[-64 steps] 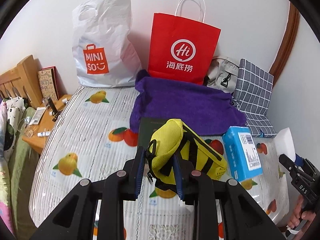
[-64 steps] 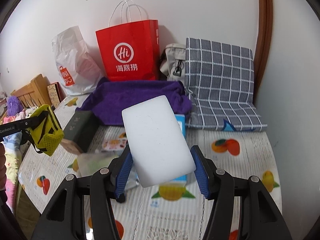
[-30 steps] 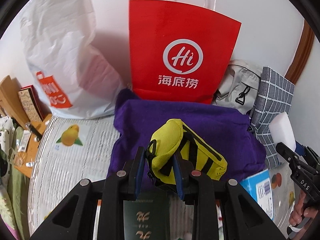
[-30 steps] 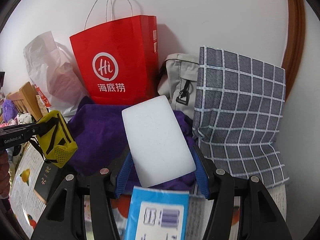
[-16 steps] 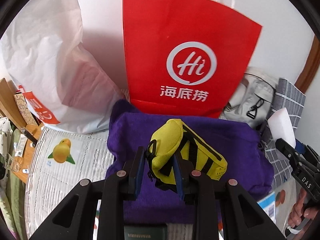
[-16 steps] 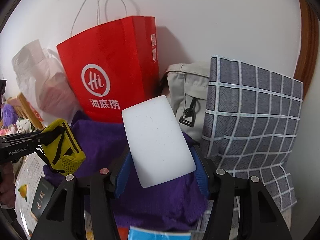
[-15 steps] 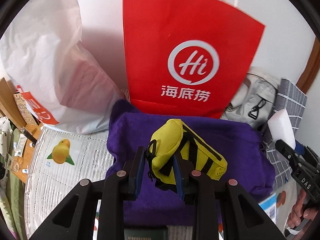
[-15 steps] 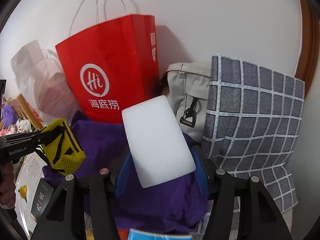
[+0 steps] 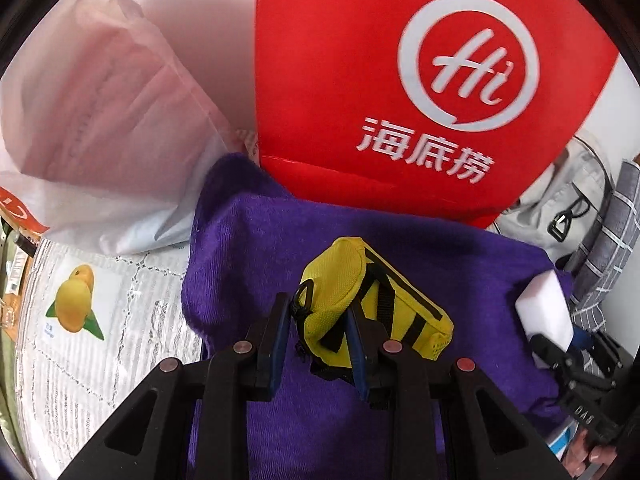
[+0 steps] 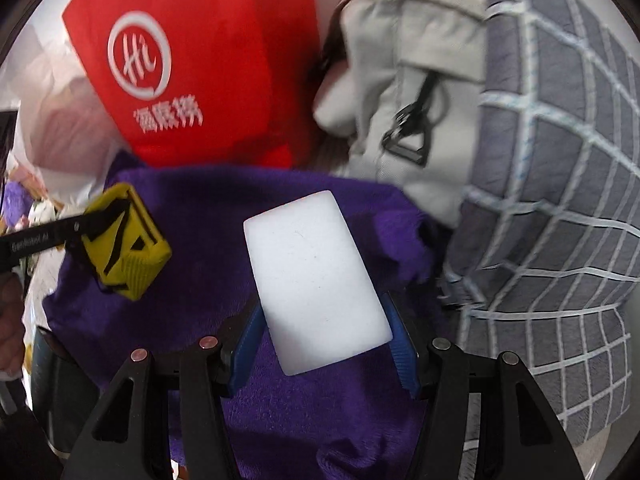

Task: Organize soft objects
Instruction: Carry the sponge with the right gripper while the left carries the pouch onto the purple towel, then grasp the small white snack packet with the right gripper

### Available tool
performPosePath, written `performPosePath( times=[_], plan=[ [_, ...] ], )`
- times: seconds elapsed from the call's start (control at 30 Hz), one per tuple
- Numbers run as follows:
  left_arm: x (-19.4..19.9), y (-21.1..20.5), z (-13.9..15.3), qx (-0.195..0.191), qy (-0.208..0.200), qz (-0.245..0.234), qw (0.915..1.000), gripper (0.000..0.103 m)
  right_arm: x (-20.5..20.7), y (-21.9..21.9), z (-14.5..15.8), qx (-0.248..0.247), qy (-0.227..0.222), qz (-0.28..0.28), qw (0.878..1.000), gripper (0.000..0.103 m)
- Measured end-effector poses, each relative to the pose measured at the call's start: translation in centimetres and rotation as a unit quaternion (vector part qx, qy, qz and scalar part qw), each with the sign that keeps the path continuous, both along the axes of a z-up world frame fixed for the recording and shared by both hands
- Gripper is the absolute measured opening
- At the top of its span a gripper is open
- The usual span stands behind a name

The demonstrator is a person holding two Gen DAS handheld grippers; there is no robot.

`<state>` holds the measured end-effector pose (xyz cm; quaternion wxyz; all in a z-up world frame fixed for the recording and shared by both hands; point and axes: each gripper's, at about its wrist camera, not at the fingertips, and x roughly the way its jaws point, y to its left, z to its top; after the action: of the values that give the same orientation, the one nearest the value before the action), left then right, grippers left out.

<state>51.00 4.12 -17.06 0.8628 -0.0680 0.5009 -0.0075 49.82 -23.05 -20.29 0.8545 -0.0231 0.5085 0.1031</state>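
With my left gripper (image 9: 318, 350) clamped on the yellow pouch (image 9: 372, 312) and my right gripper (image 10: 326, 344) gripping the white sponge (image 10: 316, 280), both hang over the purple towel (image 9: 256, 248); next, I'd lower and release.

The left gripper (image 9: 318, 342) points steeply down, its jaws clamped on a pouch (image 9: 360, 304). The right gripper (image 10: 322, 344) also points down, gripping a sponge (image 10: 316, 280).
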Motion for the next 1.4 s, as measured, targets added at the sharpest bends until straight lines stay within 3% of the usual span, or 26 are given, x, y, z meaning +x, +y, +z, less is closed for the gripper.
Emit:
performPosePath(
  times=[0.33,0.5,0.57,0.73,0.9,1.03,1.17,1.27,1.4],
  plan=[
    [0.7,0.2,-1.0,-0.006,0.01,0.014,0.9998,0.027,0.5,0.8,-1.2,-0.006,0.01,0.001,1.0,0.059],
    [0.8,-0.6,-0.8,0.009,0.01,0.005,0.9999,0.029,0.2,0.7,-1.2,0.005,0.014,0.015,1.0,0.07],
    [0.8,-0.8,-0.5,0.004,0.014,0.003,0.9999,0.034,0.4,0.8,-1.3,0.013,0.015,0.018,1.0,0.073],
    [0.1,-0.9,1.3,0.003,-0.007,0.002,1.0,0.062,0.2,0.0,-0.1,0.036,0.002,-0.004,0.999,0.08],
    [-0.7,-1.8,2.9,0.027,-0.031,0.01,0.9991,0.073,-0.3,0.2,1.6,0.011,-0.019,-0.021,1.0,0.08],
    [-1.0,-2.9,3.7,0.056,-0.029,0.003,0.998,0.074,-1.4,0.1,3.1,0.014,-0.044,-0.024,0.999,0.08],
    [-1.3,-3.3,4.7,0.052,-0.035,-0.013,0.9979,0.074,-3.5,-0.1,4.4,0.009,-0.071,-0.027,0.997,0.08],
    [-2.8,-3.3,6.1,0.039,-0.068,-0.037,0.9962,0.074,-5.3,-0.3,5.4,-0.028,-0.049,-0.022,0.998,0.08],
    [-5.5,-3.5,8.3,0.033,-0.113,-0.037,0.9924,0.074,-9.6,-1.2,6.3,-0.023,-0.044,-0.021,0.999,0.08]
  ],
)
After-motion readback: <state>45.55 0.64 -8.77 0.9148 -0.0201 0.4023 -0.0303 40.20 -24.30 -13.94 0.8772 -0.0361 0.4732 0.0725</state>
